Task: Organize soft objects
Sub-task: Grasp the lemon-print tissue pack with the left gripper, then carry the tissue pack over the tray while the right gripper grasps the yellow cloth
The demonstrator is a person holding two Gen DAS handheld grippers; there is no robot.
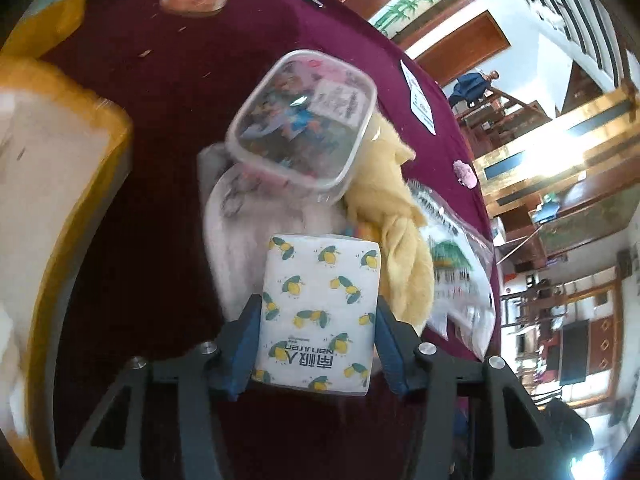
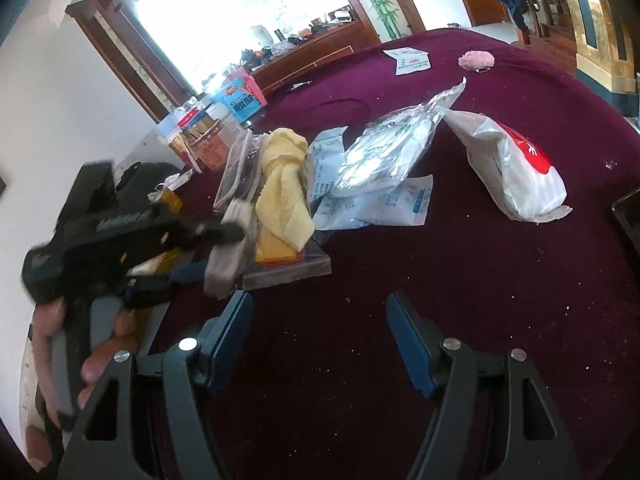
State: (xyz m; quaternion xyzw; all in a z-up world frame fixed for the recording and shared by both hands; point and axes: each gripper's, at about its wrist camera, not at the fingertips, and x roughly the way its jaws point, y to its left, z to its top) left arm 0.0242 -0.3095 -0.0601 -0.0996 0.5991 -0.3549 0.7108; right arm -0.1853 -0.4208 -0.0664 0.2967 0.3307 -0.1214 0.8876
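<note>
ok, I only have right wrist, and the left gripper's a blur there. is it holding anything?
Observer: Yes. In the left wrist view the left gripper has its jaws closed on a lemon-print tissue pack, pads against both sides.
Operator: What's just past the pack?
Observer: A clear container, lid on and tilted, resting on a white cloth and a yellow towel.
Operator: Anywhere to drop it?
Observer: What looks like a yellow-sided bin sits at the left edge of that view. Its contents are too blurred to tell.
</note>
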